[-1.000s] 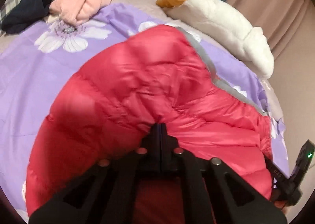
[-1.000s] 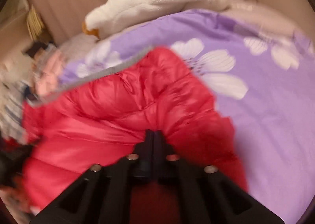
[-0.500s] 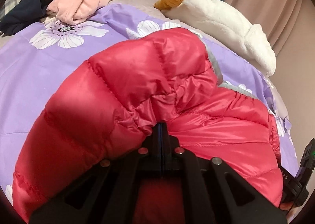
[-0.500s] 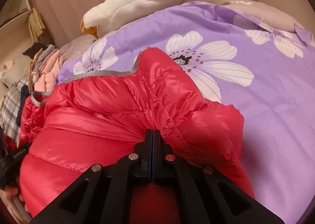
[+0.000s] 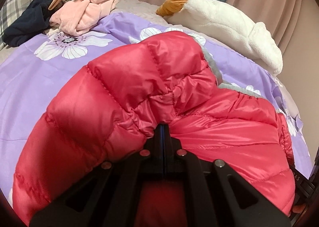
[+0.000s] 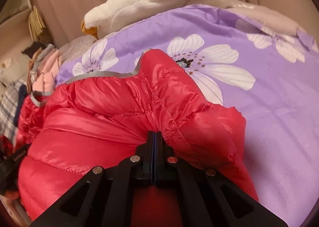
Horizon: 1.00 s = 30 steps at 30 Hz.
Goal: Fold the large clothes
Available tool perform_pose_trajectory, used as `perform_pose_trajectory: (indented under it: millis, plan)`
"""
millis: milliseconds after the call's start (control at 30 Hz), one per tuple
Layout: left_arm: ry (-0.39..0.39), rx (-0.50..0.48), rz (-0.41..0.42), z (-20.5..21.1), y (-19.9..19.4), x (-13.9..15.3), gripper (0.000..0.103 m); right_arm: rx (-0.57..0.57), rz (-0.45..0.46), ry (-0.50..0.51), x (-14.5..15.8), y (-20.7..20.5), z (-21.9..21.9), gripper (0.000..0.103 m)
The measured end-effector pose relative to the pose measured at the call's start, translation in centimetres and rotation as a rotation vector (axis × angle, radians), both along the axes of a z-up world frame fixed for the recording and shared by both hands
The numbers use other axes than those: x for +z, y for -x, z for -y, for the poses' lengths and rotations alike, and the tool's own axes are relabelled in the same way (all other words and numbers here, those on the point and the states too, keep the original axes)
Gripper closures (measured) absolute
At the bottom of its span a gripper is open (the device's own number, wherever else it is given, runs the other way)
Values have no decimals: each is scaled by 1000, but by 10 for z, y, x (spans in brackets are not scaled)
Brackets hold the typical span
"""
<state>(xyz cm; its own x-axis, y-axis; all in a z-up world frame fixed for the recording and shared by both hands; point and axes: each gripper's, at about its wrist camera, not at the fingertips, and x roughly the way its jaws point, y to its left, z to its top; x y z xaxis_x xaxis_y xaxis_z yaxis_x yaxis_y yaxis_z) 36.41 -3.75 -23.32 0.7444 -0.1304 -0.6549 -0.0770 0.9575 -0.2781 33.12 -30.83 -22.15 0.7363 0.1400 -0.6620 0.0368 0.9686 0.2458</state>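
Grippers left and right both pinch jacket edge, jaws closed; carry both corners level, lay flat on bedspread.

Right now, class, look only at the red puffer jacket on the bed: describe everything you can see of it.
The red puffer jacket is shiny, quilted in stitched, padded panels, with a grey trim along one edge. It lies bunched and humped on the purple flowered bedcover, not flat. The left claw is shut on a puckered fold of it, and the right claw is shut on another fold. In both views the fabric creases toward the pinch. It is apart from the white plush toy.
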Motion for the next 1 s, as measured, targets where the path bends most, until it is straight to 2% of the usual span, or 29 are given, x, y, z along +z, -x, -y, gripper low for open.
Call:
perform_pose_trajectory:
  millis: [67,167,200,267,333,367,400,500,567,633,733,767,867,933,1000]
  plan:
    - [-19,-3,-6,-2,4,7,98,6,-24,36,7,2,-1,103]
    - [-70,4,-15,-8,13,26,98,27,-68,38,26,9,4,103]
    - [-97,14,-2,-13,16,37,99,34,-66,18,34,11,7,103]
    - [-104,46,44,-26,17,57,99,58,4,-32,55,14,16,103]
    - [-73,69,64,-40,9,65,83,49,41,-25,67,7,21,103]
    - [-79,76,45,-43,3,63,72,37,39,-3,68,-2,22,103]
    - [-95,70,7,-45,-8,55,76,28,26,16,65,-11,22,103]
    - [-129,60,-23,-46,-21,30,73,10,-53,42,34,-38,22,103]
    - [-60,58,-10,-56,-24,20,73,10,-54,4,15,-42,24,103]
    - [64,61,-12,-72,-30,13,73,0,-29,-30,7,-43,29,103]
    - [158,67,-14,-83,-36,1,73,-15,-19,-1,1,-44,24,103]
    - [150,72,-12,-80,-36,-1,73,-19,-16,22,0,-43,20,103]
    - [63,81,-15,-65,-38,-2,73,-29,-14,54,-2,-44,15,103]
    - [67,80,-18,-65,-39,-2,73,-23,-12,10,-4,-43,22,103]
    - [106,77,-16,-72,-38,-6,73,-15,-11,-52,-7,-44,31,103]
